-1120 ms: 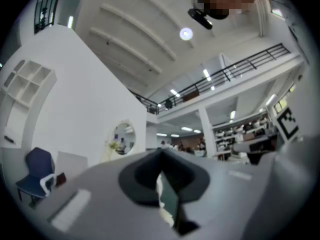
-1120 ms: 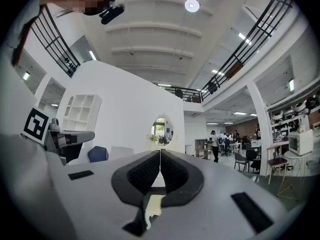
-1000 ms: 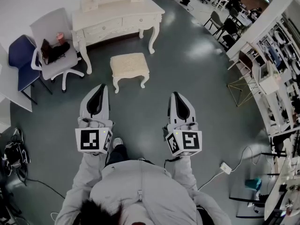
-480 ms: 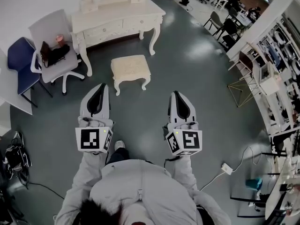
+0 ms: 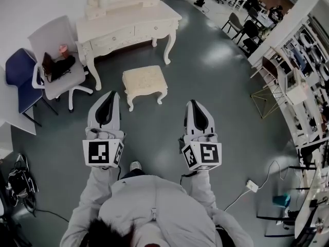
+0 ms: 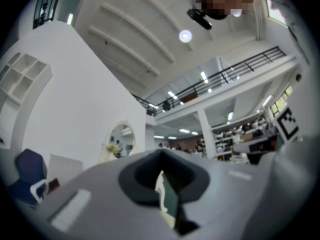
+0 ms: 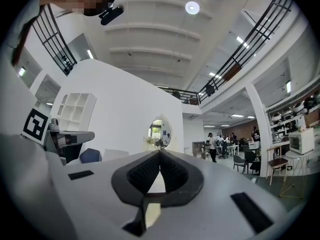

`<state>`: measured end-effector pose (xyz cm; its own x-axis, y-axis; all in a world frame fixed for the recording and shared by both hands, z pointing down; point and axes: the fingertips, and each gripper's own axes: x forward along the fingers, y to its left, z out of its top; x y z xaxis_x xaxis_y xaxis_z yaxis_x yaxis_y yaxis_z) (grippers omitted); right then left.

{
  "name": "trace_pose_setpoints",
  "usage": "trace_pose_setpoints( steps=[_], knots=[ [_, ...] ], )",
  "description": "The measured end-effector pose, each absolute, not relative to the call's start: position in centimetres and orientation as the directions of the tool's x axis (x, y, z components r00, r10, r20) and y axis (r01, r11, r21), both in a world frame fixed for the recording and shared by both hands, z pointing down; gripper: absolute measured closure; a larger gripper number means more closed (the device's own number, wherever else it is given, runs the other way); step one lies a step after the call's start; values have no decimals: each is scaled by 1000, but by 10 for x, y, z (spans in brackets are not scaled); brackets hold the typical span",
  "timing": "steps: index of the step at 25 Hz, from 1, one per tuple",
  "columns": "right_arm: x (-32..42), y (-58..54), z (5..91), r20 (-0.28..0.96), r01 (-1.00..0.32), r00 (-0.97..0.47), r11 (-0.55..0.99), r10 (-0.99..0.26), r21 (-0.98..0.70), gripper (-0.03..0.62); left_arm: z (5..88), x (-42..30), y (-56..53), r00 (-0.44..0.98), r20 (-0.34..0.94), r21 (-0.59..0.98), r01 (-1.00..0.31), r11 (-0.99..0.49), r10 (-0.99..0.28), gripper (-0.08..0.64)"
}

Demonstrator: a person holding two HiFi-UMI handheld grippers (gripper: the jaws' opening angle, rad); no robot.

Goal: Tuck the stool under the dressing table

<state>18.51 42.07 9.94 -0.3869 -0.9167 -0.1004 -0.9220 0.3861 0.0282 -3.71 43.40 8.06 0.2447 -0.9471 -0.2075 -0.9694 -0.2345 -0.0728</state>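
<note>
A cream upholstered stool [image 5: 145, 79] stands on the grey floor in front of the white dressing table [image 5: 128, 24], outside the table's legs. In the head view my left gripper [image 5: 108, 95] is shut and empty, its tip just below the stool's left front leg. My right gripper [image 5: 195, 104] is shut and empty too, off to the stool's lower right. Both point slightly upward toward the table. The oval mirror [image 7: 159, 133] shows above the shut jaws in the right gripper view, and the mirror [image 6: 120, 136] also appears in the left gripper view. The stool is hidden in both gripper views.
A grey office chair [image 5: 57, 60] with a dark bag on its seat stands left of the dressing table, a blue chair [image 5: 18, 76] beyond it. Shelving [image 5: 303, 60] lines the right side. Cables [image 5: 252, 185] lie on the floor at lower right. The person's shoe [image 5: 135, 165] shows below.
The stool and dressing table have shifted lower in the head view, closer to both grippers, as the person walks toward them. Both grippers stay shut.
</note>
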Motion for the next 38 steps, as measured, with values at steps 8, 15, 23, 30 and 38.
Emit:
trace_pose_setpoints(
  steps=[8,15,23,30,38],
  knots=[
    [161,391,100,-111,-935,-355,355,-928,21,589,84,-64,400,272,-212,-72,-962,-262,-939,551],
    [144,378,102,-107,-939,-344,344,-933,19,590,88,-79,379,295,-212,-68,-955,-287,-931,551],
    [145,350,103,-96,-942,-335,334,-937,28,589,92,-83,350,295,-206,-59,-955,-289,-933,551],
    [146,296,109,-100,-929,-370,368,-924,36,589,96,-79,305,269,-212,-61,-963,-262,-940,551],
    [145,209,103,-110,-902,-431,429,-896,44,589,90,-76,230,213,-224,-67,-977,-203,-951,551]
  ],
)
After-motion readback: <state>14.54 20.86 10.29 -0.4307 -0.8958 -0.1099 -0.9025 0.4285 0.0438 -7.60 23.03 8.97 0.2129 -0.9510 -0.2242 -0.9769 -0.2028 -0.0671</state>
